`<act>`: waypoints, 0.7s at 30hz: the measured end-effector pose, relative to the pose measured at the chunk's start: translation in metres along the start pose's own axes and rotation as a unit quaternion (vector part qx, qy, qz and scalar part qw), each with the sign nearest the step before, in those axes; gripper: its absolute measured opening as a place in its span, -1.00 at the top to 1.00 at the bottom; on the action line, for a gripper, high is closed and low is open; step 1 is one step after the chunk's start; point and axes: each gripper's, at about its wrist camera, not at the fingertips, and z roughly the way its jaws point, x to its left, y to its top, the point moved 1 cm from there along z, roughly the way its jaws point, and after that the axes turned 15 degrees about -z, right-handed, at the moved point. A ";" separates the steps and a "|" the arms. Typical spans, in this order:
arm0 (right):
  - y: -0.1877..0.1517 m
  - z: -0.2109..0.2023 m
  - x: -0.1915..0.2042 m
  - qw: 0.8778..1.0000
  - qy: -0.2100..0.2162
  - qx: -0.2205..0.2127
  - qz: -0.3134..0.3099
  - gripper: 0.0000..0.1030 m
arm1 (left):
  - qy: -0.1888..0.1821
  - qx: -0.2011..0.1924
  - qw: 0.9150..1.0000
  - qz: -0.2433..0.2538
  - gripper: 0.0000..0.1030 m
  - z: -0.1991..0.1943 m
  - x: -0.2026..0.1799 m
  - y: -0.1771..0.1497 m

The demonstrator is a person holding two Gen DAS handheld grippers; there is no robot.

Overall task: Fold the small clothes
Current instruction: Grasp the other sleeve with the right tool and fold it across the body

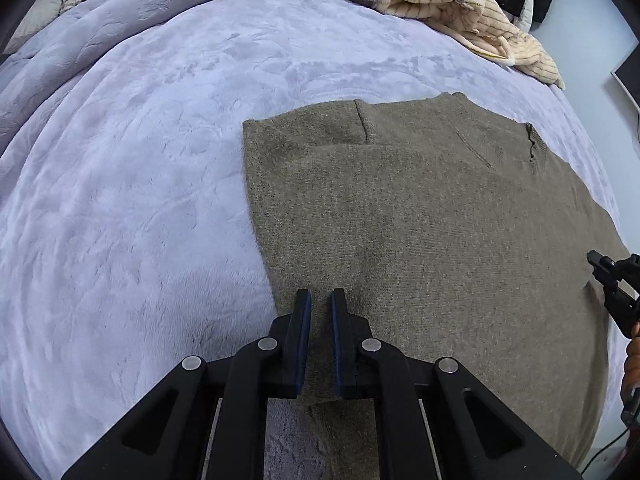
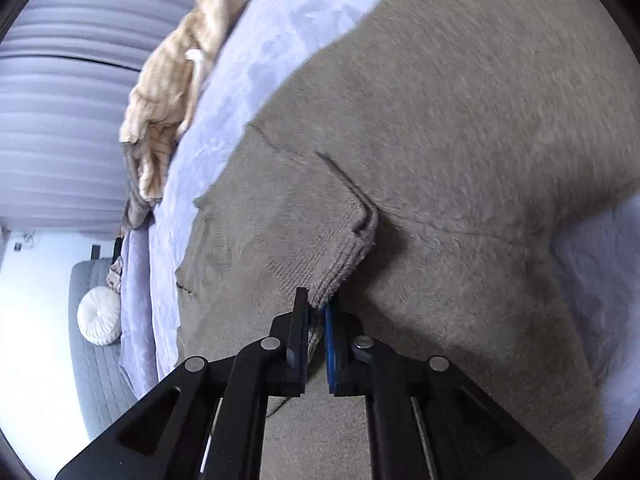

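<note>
An olive-grey knitted sweater (image 1: 420, 220) lies flat on the lavender bedspread (image 1: 120, 200), with one sleeve folded across its top. My left gripper (image 1: 321, 294) is shut on the sweater's near hem edge, fabric between the pads. My right gripper (image 2: 318, 300) is shut on the ribbed cuff (image 2: 340, 256) of the sweater's sleeve (image 2: 304, 208), held just above the sweater body (image 2: 480, 120). The right gripper also shows at the right edge of the left wrist view (image 1: 612, 280).
A pile of cream striped and brown fleece clothes (image 1: 460, 8) lies at the far edge of the bed, also in the right wrist view (image 2: 168, 92). A round white cushion (image 2: 98, 316) sits on a grey bench beside the bed.
</note>
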 end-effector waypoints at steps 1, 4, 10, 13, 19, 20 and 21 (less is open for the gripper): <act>-0.002 -0.013 -0.011 1.000 -0.013 0.003 -0.014 0.86 | 0.001 0.001 1.000 -0.001 0.79 0.000 0.001 0.000; -0.013 -0.011 -0.017 0.999 -0.032 0.020 -0.004 0.87 | 0.015 -0.001 1.000 0.002 0.79 -0.003 -0.003 0.001; -0.020 -0.039 -0.022 0.999 -0.012 0.028 -0.021 0.77 | 0.036 -0.015 0.999 0.010 0.79 -0.018 -0.020 -0.006; -0.026 -0.050 -0.019 0.998 -0.018 0.041 -0.051 0.63 | 0.046 -0.015 0.999 0.014 0.79 -0.024 -0.035 -0.013; -0.041 -0.073 -0.027 0.997 -0.009 0.045 -0.058 0.09 | 0.073 -0.033 0.996 0.044 -1.00 -0.033 -0.070 -0.032; -0.041 -0.075 -0.029 0.997 -0.008 0.046 -0.058 0.09 | 0.081 -0.045 0.994 0.049 -0.99 -0.035 -0.074 -0.034; -0.042 -0.076 -0.030 0.997 -0.007 0.047 -0.057 0.09 | 0.082 -0.048 0.993 0.063 -0.99 -0.035 -0.082 -0.038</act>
